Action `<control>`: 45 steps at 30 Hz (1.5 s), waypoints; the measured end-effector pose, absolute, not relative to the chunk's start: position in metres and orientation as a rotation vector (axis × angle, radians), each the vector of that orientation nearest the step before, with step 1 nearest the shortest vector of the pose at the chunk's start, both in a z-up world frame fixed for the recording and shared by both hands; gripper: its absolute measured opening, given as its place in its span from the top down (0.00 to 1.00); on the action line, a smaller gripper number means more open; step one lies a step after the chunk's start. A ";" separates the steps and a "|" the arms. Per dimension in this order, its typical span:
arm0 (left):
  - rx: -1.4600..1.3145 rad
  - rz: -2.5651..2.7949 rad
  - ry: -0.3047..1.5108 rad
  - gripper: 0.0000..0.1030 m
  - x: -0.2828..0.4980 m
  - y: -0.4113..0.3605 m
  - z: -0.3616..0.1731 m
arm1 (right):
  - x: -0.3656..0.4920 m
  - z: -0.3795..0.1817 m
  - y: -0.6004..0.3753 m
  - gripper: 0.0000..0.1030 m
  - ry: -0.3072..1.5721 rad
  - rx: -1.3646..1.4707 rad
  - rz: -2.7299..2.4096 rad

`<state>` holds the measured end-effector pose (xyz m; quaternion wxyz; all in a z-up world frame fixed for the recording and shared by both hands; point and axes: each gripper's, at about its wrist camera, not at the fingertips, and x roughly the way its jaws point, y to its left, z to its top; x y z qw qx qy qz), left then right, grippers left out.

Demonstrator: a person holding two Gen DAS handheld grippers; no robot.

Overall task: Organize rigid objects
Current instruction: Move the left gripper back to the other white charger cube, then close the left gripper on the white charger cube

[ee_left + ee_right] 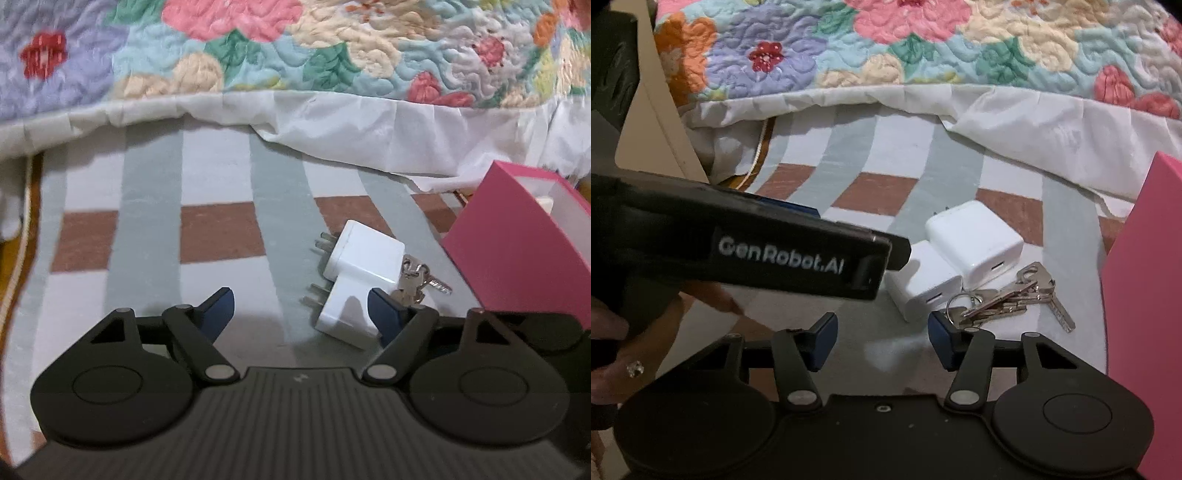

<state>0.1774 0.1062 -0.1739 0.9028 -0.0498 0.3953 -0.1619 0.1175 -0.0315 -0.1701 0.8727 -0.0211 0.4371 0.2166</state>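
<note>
Two white plug chargers lie side by side on the striped blanket: the nearer charger [343,314] [923,286] and the farther charger [365,258] [975,240]. A bunch of silver keys [417,280] [1015,295] lies just right of them. A pink box [517,251] [1145,295] stands open at the right. My left gripper [301,312] is open and empty, with its right fingertip beside the nearer charger. My right gripper [882,334] is open and empty, just in front of the nearer charger and the keys.
A floral quilt [295,48] [923,48] with a white border covers the back. The left gripper's black body [757,251] crosses the right wrist view at the left, held by a hand [613,350]. A white item [546,203] sits inside the pink box.
</note>
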 end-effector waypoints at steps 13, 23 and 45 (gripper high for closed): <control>-0.256 -0.477 0.902 0.72 0.188 0.105 -0.189 | 0.118 -0.171 -0.028 0.42 0.865 -0.093 0.443; -0.574 -0.548 1.244 0.71 0.183 0.126 -0.200 | 0.090 -0.164 -0.030 0.40 0.914 -0.177 0.480; -0.276 -0.490 1.162 0.73 0.153 0.099 -0.166 | 0.072 -0.144 -0.028 0.58 0.849 -0.267 0.487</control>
